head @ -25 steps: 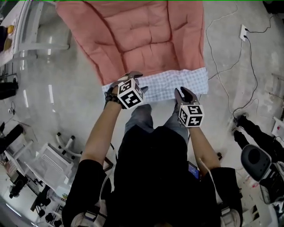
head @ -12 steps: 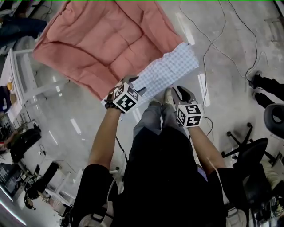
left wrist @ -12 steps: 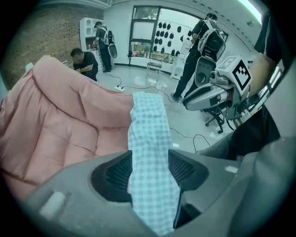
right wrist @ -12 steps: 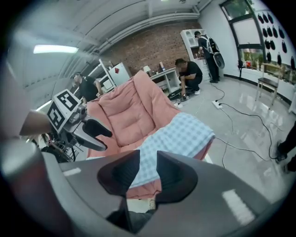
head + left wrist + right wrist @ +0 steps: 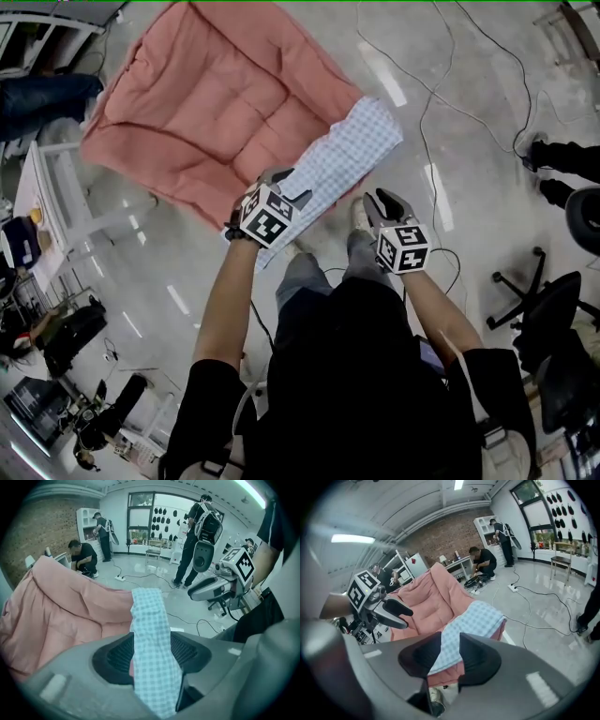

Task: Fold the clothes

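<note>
A large pink quilted cloth with a blue-and-white checked edge hangs over the floor in front of the person. My left gripper is shut on the checked edge near its lower left end. In the left gripper view the checked strip runs straight between the pads, with pink cloth to the left. My right gripper stands to the right of it, shut on the same cloth. In the right gripper view, checked fabric and pink fabric pass between its jaws.
Cables trail over the glossy floor at the right. An office chair stands at the right, a white rack at the left. Other people stand and crouch farther off in the room.
The cloth now hangs diagonally and farther left in the head view. Both grippers have kept their hold and shifted with it; the surroundings have swung round.
</note>
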A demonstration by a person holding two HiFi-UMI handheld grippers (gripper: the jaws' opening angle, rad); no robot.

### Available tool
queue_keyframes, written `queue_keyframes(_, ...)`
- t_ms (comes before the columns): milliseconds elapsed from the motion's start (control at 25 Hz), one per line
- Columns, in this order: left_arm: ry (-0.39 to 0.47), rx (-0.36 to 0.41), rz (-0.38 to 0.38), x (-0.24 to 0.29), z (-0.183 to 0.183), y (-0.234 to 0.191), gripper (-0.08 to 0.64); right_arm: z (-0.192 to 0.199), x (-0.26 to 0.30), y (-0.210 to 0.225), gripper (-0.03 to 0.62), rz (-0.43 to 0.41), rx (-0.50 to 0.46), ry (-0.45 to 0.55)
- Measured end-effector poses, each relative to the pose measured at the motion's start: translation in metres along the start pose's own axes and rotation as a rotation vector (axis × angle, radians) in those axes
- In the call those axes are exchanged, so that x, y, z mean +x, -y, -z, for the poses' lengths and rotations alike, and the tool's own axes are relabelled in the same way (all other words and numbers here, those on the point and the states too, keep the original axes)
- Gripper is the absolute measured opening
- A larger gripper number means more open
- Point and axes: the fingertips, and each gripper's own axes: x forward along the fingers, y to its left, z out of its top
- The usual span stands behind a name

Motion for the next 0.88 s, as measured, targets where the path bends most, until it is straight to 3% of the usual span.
queue_keyframes(240, 0.053, -0.003, 0.092, 0.007, 0.026, -0.008, 0.252, 0.026, 0.022, -0.031, 0.162, 0.080, 0.100, 0.031)
queue_keyframes(560, 0.097, 0.087, 0.221, -0.013, 0.061, -0.042, 0.252, 0.068, 0.042, -0.073, 0.190, 0.267, 0.343, 0.145)
queue_keyframes(720, 0.119, 0.037, 0.314, -0.010, 0.066, -0.059, 0.252, 0.080, 0.059, -0.076, 0.208, 0.309, 0.425, 0.198)
queue_keyframes(880, 0.059, 0.017, 0.387, 0.020, 0.086, -0.061, 0.252, 0.101, 0.071, -0.069, 0.231, 0.300, 0.483, 0.214)
